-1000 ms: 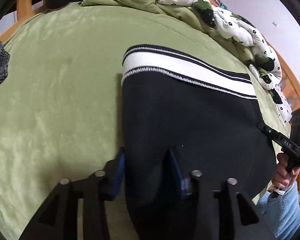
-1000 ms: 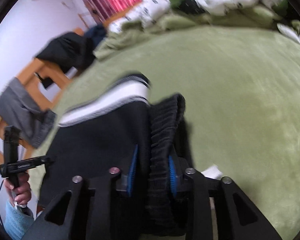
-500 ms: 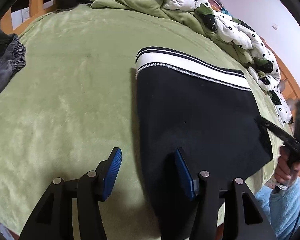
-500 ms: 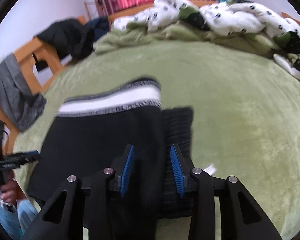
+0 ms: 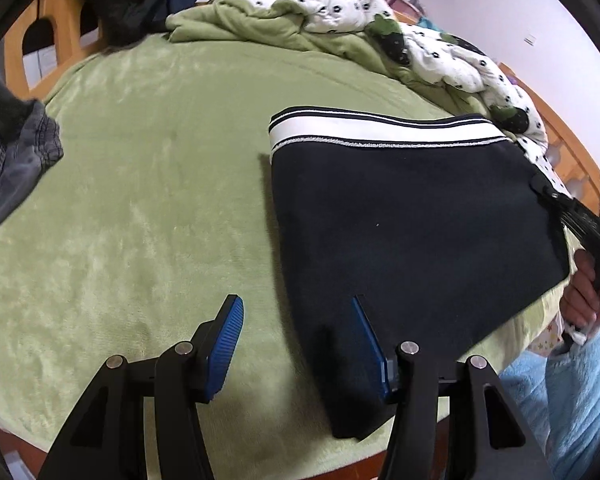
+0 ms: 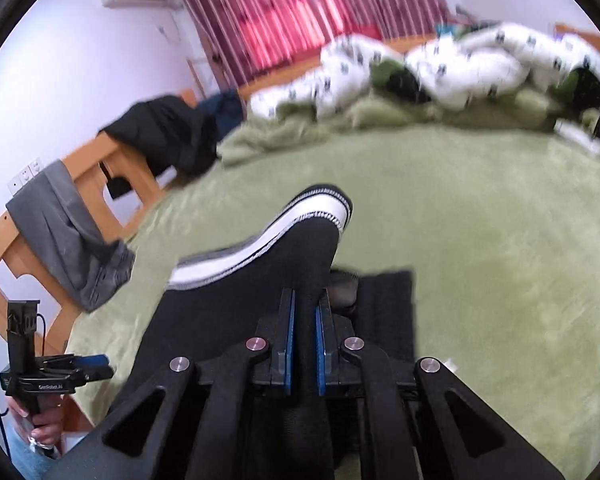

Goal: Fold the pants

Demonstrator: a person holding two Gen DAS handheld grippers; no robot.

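The black pants (image 5: 400,232) with a white striped waistband (image 5: 380,132) lie folded on the green bed. My left gripper (image 5: 296,340) is open and empty above the near left corner of the pants. My right gripper (image 6: 305,312) is shut on the black pants fabric (image 6: 300,256) and lifts that edge, so the waistband (image 6: 284,236) curls upward. A ribbed black part of the pants (image 6: 384,312) lies flat to its right. The right gripper also shows in the left wrist view (image 5: 540,186) at the right edge of the pants.
The green blanket (image 5: 140,180) covers the bed. A crumpled white and green duvet (image 5: 380,40) lies at the far side. Grey jeans (image 5: 12,160) hang over the wooden frame at the left. Dark clothes (image 6: 168,136) drape over the rail.
My left gripper let go of the pants, opened and drew back. My right gripper opened, then shut again on the pants' edge and raised it.
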